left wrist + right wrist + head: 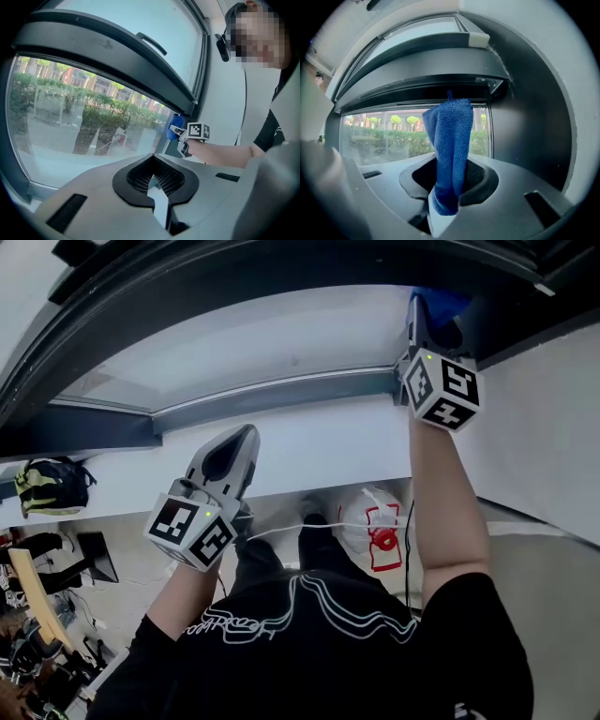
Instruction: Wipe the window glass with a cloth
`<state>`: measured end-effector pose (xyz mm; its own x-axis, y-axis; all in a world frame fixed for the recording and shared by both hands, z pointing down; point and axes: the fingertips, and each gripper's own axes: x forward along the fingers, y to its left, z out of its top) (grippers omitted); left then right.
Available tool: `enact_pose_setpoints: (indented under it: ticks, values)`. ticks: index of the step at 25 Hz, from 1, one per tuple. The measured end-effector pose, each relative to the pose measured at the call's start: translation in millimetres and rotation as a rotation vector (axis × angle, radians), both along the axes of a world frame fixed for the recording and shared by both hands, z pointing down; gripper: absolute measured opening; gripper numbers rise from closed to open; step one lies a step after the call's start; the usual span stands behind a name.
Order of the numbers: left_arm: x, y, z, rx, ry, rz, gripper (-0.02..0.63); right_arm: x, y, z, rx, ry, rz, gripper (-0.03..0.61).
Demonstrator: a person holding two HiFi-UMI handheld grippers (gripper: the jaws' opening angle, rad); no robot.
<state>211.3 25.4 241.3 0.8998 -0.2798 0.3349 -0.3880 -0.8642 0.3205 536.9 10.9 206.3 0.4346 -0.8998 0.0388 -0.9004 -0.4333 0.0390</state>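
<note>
Blue microfibre cloth (450, 154), soft and nubbly, hangs folded from my right gripper (447, 197), whose jaws pinch its lower end tightly between them. My right arm is stretched out nearly straight, bare forearm up, black short sleeve at the shoulder. It carries the cloth up to the far right edge of the clear window glass (393, 136), close under the dark grey metal window frame (422, 61) that curves over the top of the pane. From the head view the cloth (441, 304) shows as a small blue bunch past the right gripper (419, 306), right at the upper right corner of the glass (262, 343); I cannot tell whether the cloth touches the pane.

My left arm is bent and held low, well back from the glass. The left gripper (246, 432), smooth grey plastic with black ribbed pads, points toward the lower middle of the glass. Its jaws are pressed together with nothing between them, as the left gripper view shows (157, 187).

Through the glass I see green hedges and trees. Below the glass, behind me on the floor, sits a crumpled white plastic bag with red print (375, 526).
</note>
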Motion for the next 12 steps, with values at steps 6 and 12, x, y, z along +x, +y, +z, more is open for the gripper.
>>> enact_pose_setpoints:
  ticks: [6, 12]
  values:
    - [-0.8, 2.2, -2.0, 0.021, -0.010, -0.024, 0.003, 12.0, -8.1, 4.6, 0.008, -0.020, 0.008, 0.094]
    - [-8.5, -4.5, -10.3, 0.033, 0.024, -0.042, 0.003, 3.1, -1.8, 1.6, 0.004, -0.006, 0.008, 0.094]
